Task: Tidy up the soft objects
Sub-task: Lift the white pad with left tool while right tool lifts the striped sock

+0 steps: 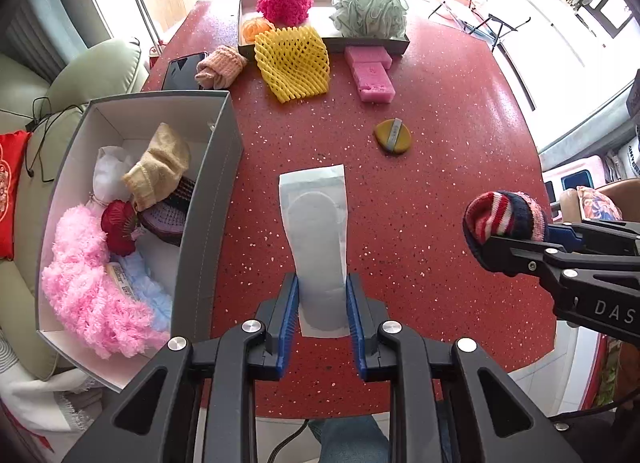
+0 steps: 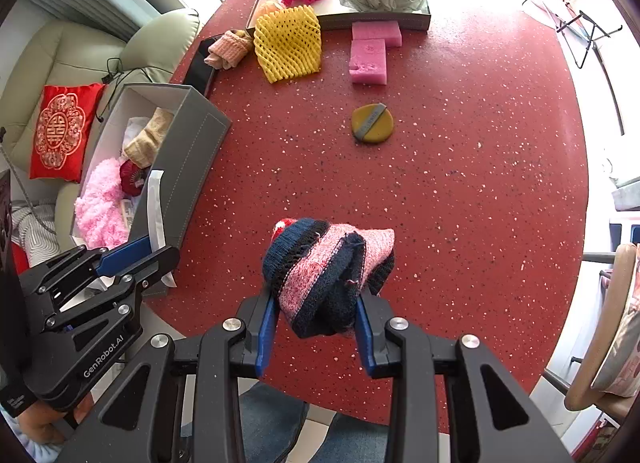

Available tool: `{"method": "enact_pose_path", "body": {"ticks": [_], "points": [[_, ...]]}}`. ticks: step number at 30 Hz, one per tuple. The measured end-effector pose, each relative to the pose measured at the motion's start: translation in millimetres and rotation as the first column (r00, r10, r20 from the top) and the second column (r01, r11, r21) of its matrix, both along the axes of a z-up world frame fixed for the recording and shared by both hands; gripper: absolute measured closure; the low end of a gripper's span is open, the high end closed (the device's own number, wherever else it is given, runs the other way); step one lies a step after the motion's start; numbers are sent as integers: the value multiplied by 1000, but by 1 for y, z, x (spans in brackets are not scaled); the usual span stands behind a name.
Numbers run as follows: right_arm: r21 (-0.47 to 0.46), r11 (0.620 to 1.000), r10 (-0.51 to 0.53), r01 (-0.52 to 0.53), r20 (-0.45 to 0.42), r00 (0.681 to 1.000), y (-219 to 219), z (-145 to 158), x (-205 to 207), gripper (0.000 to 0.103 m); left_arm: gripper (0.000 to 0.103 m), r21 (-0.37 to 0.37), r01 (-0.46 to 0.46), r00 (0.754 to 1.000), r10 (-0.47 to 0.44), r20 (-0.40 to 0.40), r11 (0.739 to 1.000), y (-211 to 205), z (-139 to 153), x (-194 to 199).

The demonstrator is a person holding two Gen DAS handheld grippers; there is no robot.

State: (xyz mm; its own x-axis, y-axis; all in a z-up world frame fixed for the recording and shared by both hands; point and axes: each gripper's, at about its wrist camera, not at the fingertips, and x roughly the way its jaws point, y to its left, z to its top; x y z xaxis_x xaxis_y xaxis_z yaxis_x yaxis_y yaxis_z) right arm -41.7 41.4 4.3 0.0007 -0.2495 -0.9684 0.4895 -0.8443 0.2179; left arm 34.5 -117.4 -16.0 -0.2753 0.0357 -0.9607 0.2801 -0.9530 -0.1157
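Observation:
My left gripper (image 1: 322, 295) is shut on a white flat packet (image 1: 316, 231) and holds it over the red table, just right of the grey storage box (image 1: 212, 199). The box holds a pink fluffy item (image 1: 88, 287), a tan sock (image 1: 160, 167) and other soft things. My right gripper (image 2: 316, 311) is shut on a rolled striped knit sock (image 2: 328, 271), held above the table's near side. It also shows in the left wrist view (image 1: 504, 219). The left gripper appears in the right wrist view (image 2: 132, 253) by the box (image 2: 188, 167).
On the red table (image 1: 440, 183) lie a yellow foam net (image 1: 292, 63), a pink sponge (image 1: 372, 75), a peach sock roll (image 1: 220, 67), a yellow round puff (image 1: 393, 135) and a phone (image 1: 180, 71). A far tray (image 1: 400, 43) holds a magenta pompom (image 1: 285, 3) and green bath pouf (image 1: 368, 11).

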Motion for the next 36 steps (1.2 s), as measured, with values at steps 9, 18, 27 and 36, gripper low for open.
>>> {"method": "enact_pose_path", "body": {"ticks": [9,18,27,36], "points": [[-58,996,-66,66,11,998,19,0,-9,66,78,22,-18,1000,18,-20,1000,0,21,-8],[-90,986,-133,138,63,989,56,-18,-20,66,78,23,-29,1000,29,12,999,16,26,-26],[-126,979,-148,159,96,984,86,-29,-39,66,78,-9,19,999,-18,35,1000,57,28,-54],[-145,964,-209,225,121,970,137,-39,-59,66,78,-27,66,996,-64,57,997,101,29,-81]]}}
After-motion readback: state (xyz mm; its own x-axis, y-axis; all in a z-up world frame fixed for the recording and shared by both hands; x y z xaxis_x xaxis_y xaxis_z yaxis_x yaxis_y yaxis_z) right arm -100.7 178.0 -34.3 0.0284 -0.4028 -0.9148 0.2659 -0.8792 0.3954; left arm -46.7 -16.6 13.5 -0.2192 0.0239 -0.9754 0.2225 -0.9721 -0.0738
